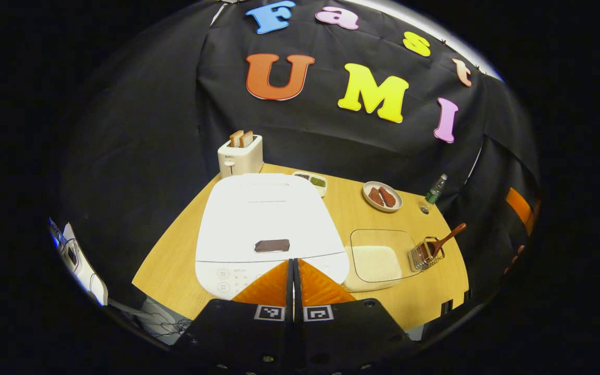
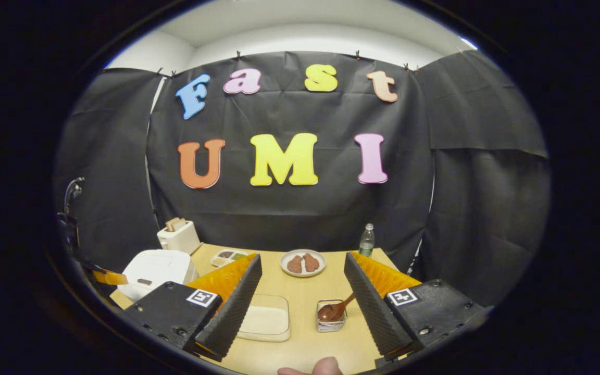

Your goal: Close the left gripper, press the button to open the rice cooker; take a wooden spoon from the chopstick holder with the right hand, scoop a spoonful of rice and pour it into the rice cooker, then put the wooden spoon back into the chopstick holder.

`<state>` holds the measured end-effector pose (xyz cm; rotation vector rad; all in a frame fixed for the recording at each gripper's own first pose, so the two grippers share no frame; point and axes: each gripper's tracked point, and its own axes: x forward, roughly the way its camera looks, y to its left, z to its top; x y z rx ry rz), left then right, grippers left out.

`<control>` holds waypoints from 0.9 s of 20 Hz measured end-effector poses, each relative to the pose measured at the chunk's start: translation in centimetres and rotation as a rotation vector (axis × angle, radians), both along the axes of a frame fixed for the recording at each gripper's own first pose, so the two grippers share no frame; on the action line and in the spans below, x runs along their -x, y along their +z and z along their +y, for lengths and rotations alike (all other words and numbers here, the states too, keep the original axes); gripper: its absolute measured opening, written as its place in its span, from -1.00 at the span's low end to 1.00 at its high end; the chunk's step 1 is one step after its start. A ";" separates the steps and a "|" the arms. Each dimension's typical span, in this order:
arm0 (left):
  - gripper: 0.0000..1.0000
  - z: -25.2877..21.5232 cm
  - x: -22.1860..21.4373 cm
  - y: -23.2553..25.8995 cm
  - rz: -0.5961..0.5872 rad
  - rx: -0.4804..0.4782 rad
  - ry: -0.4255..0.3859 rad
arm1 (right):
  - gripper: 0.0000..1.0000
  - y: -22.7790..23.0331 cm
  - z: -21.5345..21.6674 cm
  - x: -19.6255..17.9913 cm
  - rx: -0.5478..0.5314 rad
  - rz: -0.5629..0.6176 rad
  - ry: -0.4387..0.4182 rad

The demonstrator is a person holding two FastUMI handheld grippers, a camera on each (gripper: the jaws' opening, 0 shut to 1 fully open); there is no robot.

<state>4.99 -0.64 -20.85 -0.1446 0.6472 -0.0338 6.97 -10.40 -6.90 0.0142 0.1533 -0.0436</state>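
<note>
Left gripper view: left gripper (image 1: 294,263) has its fingers pressed together, tips over the front edge of the rice cooker (image 1: 266,224), just below the dark button (image 1: 272,245) on the lid. Can't tell if the tips touch the cooker. Lid is down. Rice container (image 1: 378,258), clear and with white rice in it, sits just right of the cooker; chopstick holder (image 1: 425,255), a wire one, is right beside that, with the wooden spoon (image 1: 443,242) standing in it, handle leaning up and to the right. All on the wooden table (image 1: 175,260).

Right gripper view: right gripper (image 2: 302,291) has its fingers wide apart, holding nothing, above the table with the chopstick holder (image 2: 331,317) and wooden spoon (image 2: 334,311) between its fingers farther off. Rice container (image 2: 266,317) just left of the holder, rice cooker (image 2: 157,268) far left.

Behind: toaster (image 1: 240,156), plate (image 2: 303,263) with brown pieces, bottle (image 2: 366,241).
</note>
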 end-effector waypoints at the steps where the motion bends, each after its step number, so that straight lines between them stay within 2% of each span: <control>1: -1.00 0.2 -0.4 -0.9 0.015 -0.003 0.005 | 1.00 -0.3 -0.5 -0.1 0.004 0.009 -0.006; 8: -1.00 1.2 -1.0 -3.4 0.074 -0.010 0.040 | 1.00 -2.4 -3.1 -0.8 -0.024 0.067 -0.046; 18: -1.00 0.9 -0.6 -4.2 0.148 -0.002 0.054 | 1.00 -3.0 -0.9 -1.2 -0.052 0.084 -0.007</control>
